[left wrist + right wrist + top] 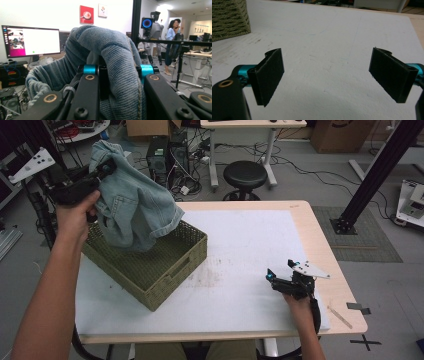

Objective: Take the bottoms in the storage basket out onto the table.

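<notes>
Faded blue jeans [132, 202] are hanging bunched in the air above the back left part of a woven basket [165, 270], their lower folds dipping just inside its rim. The left gripper [102, 170] is holding them up, its jaws clamped on a thick fold of denim [110, 57] that is draping over and between them. The basket is sitting on a white mat [250, 245] covering the table [320, 235]. Well apart, at the mat's right edge, the right gripper [272, 279] is resting low over the mat [324, 50], its jaws gaping wide with nothing between them.
</notes>
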A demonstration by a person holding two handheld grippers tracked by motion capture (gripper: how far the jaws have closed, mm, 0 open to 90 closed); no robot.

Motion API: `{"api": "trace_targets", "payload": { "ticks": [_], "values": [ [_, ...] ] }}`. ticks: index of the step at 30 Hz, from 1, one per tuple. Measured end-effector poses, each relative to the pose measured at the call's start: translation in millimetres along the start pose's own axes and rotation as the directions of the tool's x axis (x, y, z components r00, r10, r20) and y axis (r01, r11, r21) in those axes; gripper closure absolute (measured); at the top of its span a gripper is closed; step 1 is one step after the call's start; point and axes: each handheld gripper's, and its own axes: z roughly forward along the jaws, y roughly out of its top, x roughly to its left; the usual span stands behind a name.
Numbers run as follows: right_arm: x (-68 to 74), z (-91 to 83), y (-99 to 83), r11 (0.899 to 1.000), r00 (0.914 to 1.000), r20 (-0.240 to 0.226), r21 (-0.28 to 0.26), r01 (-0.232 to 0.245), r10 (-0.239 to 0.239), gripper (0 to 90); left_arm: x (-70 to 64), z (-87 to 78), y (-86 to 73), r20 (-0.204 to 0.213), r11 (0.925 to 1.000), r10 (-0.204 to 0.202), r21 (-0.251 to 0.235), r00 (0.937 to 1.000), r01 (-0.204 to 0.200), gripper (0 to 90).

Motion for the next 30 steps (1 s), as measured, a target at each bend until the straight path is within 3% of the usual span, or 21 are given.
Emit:
{"api": "trace_targets", "payload": {
  "ticks": [16, 30],
  "values": [
    [-0.1, -0.1, 0.0, 1.0, 0.9999, -0.004, 0.002, -0.009, 0.009, 12.8, -18.1, 22.9, 20.7, 0.059, 0.9998, 0.02, -0.01, 0.9981, -0.02, 76.9],
    [-0.5, 0.2, 0.1, 1.0, 0.9999, -0.005, 0.004, -0.014, 0.014, 12.7, -27.9, 35.7, 28.7, 0.123, 0.9993, 0.011, -0.037, 0.9923, -0.006, 76.9]
  ]
}}
